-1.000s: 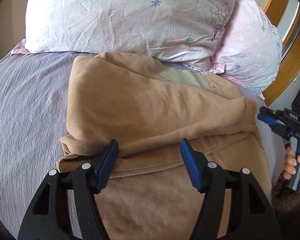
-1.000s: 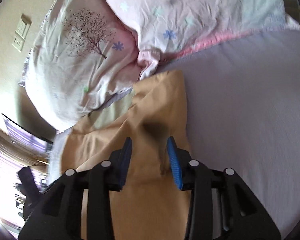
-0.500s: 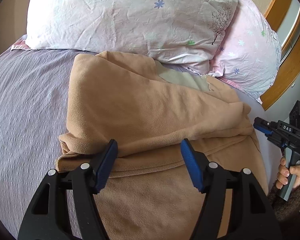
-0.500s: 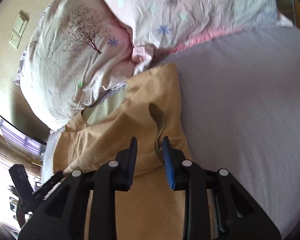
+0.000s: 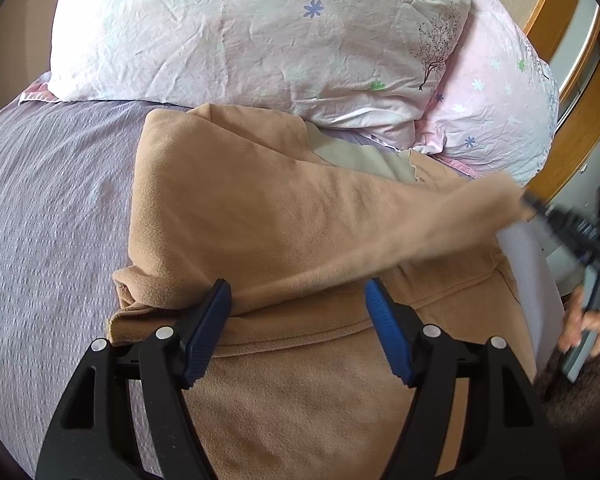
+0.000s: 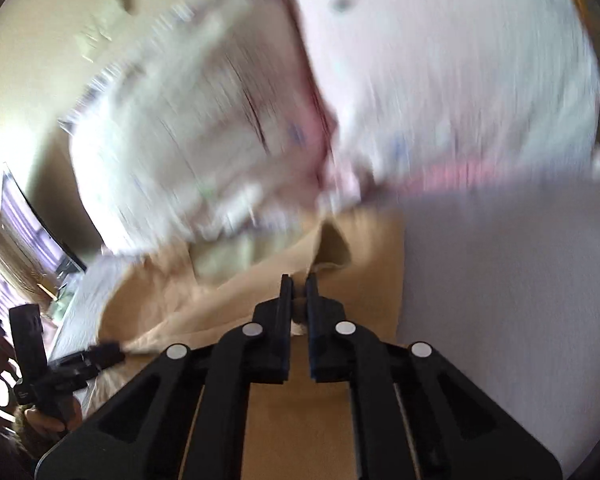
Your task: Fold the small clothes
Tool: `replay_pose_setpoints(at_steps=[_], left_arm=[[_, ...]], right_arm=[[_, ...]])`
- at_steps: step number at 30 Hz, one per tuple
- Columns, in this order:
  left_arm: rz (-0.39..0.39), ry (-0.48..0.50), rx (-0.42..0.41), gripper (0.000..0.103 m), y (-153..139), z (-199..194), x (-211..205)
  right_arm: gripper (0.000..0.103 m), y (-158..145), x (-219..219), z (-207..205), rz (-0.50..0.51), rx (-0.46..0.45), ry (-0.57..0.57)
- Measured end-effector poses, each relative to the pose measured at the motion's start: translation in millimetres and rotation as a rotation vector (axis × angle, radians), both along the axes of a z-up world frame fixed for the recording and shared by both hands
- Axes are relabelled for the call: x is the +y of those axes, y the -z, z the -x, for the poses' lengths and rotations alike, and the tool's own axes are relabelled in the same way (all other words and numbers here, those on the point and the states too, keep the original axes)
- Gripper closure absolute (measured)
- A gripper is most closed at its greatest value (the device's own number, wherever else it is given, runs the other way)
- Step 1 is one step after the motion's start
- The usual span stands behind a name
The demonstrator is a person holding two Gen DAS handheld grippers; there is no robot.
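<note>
Left wrist view: a soft tan fleece garment (image 5: 284, 216) is spread on the purple ribbed bed sheet (image 5: 52, 208), just under two flowered pale pillows (image 5: 260, 32) at 12 o'clock. The left gripper (image 5: 298, 300) is held wide open over a fold, with nothing gripped. At 3 o'clock, a corner of the cloth is pinched and pulled by the right gripper (image 6: 299, 280), closed tight on it. A fold seems to be started. Next, the corner should be carried across and laid flat.
</note>
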State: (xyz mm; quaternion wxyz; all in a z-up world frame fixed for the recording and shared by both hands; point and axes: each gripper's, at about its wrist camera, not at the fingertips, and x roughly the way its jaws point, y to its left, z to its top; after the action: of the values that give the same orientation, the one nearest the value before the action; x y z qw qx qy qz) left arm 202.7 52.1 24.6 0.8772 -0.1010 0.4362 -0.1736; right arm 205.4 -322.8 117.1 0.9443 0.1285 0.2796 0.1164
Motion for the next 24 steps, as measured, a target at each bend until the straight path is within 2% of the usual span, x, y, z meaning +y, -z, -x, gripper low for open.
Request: replay_pose_setpoints(at_steps=[1,2,5,6,7,8,10,15,17,19,21,24], left_arm=[[0.005,0.003,-0.001,0.033,0,1,0],[0.005,0.002,-0.002,0.033,0,2,0],[0.009,0.002,-0.006,0.033,0,3,0],[0.011,0.003,-0.005,0.033,-1,4,0],[0.013,0.003,-0.004,0.033,-1,5,0],[0.015,0.003,-0.001,0.033,-1,5,0],[0.024,0.011,0.015,0.033,-2,10,1],[0.060,0.039,0.006,0.033,-11,41,15],[0.077,0.045,-0.014,0.033,-18,60,25],[0.109,0.067,-0.041,0.033,-26,85,39],[0.106,0.086,-0.076,0.032,-34,107,47],[0.083,0.093,-0.116,0.026,-43,136,53]], right_arm=[[0.097,-9,1,6,0.031,-0.040,0.001],[0.097,-6,1,6,0.039,-0.008,-0.006],[0.097,33,1,-2,0.115,0.172,0.025],[0.097,52,-3,-5,0.113,0.247,0.034],[0.097,66,-9,-6,0.066,0.307,0.034],[0.097,72,-15,-3,0.009,0.326,0.030],[0.096,69,-20,4,-0.029,0.316,0.031],[0.099,63,-23,13,0.024,0.332,0.068],[0.099,67,-29,16,-0.003,0.352,0.088],[0.091,63,-35,17,-0.064,0.319,0.109],[0.061,56,-42,10,-0.132,0.285,0.113],[0.060,49,-40,-14,-0.131,0.269,0.122]])
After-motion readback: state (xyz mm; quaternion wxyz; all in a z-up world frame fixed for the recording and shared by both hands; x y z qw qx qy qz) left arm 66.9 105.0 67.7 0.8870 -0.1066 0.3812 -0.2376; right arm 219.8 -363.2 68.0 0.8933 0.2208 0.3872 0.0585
